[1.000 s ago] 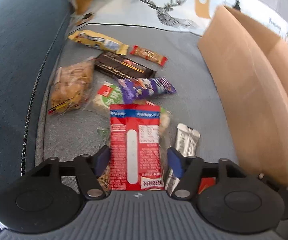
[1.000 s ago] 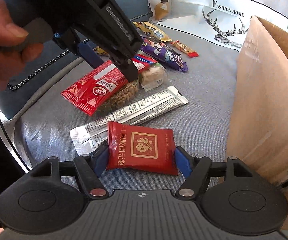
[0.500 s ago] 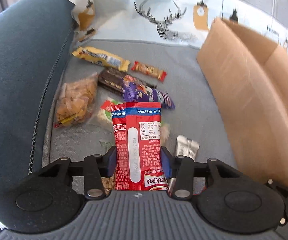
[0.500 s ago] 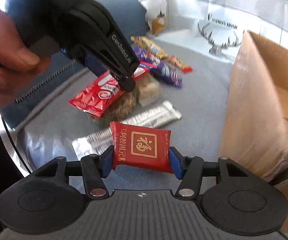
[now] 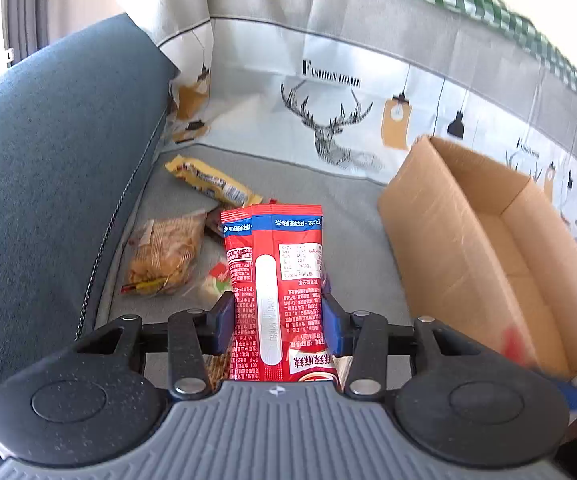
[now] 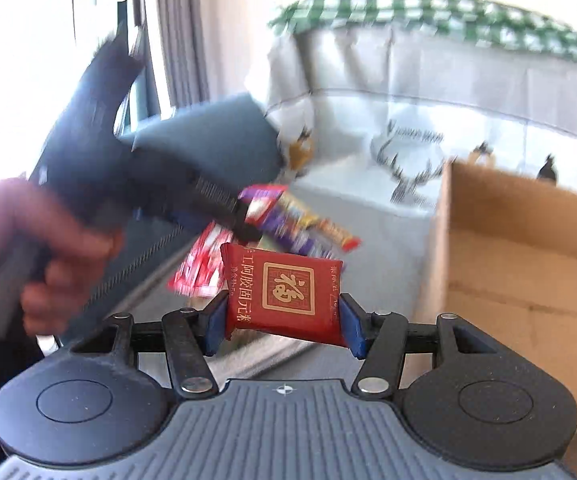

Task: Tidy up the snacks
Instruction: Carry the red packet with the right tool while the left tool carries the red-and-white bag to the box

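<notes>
My left gripper (image 5: pixel 278 322) is shut on a tall red snack packet with a blue band (image 5: pixel 276 280) and holds it upright above the grey sofa seat (image 5: pixel 348 216). My right gripper (image 6: pixel 282 324) is shut on a dark red square packet with a gold emblem (image 6: pixel 284 292) and holds it in the air to the left of the open cardboard box (image 6: pixel 520 256). The box also shows in the left wrist view (image 5: pixel 484 248), to the right of the left gripper. The left gripper and the hand on it show blurred in the right wrist view (image 6: pixel 100 200).
On the seat lie a yellow bar (image 5: pixel 208 180), a clear bag of brown crackers (image 5: pixel 164 256) and a small green and red pack (image 5: pixel 214 284). Purple and orange wrappers (image 6: pixel 308 224) show blurred. A blue cushion (image 5: pixel 48 168) stands left; a deer-print cloth (image 5: pixel 328 120) covers the back.
Both grippers closed on their packets and lifted them off the seat. Both have risen, and the inside of the box has come into sight.
</notes>
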`<control>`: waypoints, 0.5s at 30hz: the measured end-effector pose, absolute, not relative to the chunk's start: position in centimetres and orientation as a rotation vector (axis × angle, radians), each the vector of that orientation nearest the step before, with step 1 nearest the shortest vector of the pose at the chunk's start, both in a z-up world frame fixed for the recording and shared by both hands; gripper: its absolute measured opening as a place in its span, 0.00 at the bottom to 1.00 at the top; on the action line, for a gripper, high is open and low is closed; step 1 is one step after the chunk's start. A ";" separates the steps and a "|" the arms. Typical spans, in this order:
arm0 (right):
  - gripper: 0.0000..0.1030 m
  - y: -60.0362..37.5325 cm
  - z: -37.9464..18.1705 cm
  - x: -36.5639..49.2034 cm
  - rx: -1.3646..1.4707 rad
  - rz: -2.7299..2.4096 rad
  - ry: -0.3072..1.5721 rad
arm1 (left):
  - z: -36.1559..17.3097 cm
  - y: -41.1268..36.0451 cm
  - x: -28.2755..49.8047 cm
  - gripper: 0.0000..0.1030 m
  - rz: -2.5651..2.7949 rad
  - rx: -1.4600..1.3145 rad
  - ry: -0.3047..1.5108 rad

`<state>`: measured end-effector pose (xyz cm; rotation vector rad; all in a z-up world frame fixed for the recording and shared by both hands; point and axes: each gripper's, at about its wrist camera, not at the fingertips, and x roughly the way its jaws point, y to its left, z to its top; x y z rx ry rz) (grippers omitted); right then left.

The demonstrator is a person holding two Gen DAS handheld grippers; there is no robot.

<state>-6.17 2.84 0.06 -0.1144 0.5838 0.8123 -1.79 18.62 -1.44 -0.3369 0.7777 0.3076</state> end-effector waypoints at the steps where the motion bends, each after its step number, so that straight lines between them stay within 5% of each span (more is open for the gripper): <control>1: 0.57 2.2 0.9 -5.7 -0.093 0.806 0.569 | -1.3 18.6 -1.7 0.48 0.307 -0.345 0.769; 8: 0.57 -3.4 5.6 0.0 0.001 0.694 0.458 | -0.7 17.7 -0.9 0.48 0.287 -0.353 0.726; 15: 0.57 -8.0 3.1 4.6 0.073 0.509 0.532 | -0.3 16.3 0.7 0.48 0.259 -0.385 0.677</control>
